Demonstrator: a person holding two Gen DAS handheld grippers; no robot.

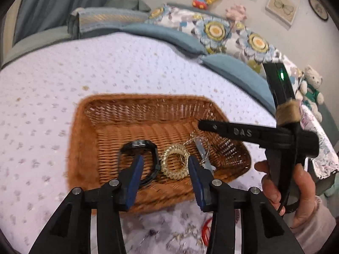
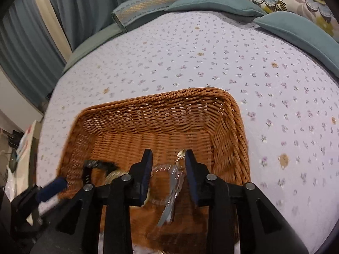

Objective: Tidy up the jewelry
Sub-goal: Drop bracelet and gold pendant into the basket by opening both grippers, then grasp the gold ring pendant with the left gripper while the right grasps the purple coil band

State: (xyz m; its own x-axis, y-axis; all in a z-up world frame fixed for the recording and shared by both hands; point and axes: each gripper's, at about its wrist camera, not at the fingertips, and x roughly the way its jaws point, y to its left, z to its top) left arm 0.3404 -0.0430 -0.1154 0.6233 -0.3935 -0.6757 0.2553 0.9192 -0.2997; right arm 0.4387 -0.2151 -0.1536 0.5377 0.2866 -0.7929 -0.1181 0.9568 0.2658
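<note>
— Brown woven wicker basket point(image 1: 89, 139) holds what?
— Black watch point(image 1: 146, 146), coiled gold hair tie point(image 1: 174, 163), silver chain point(image 1: 203, 146), near its front edge.
— Grippers?
— Left gripper point(image 1: 165, 165) and right gripper point(image 2: 168, 158) both spread wide, empty, above them.

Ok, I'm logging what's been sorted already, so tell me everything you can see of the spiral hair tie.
The spiral hair tie is a pale gold, translucent coil, plastic by its look, closed into a ring. It lies flat on the floor of the wicker basket, between the black watch and a silvery chain, which seems to overlap its right edge. Neither tool touches it.
</note>
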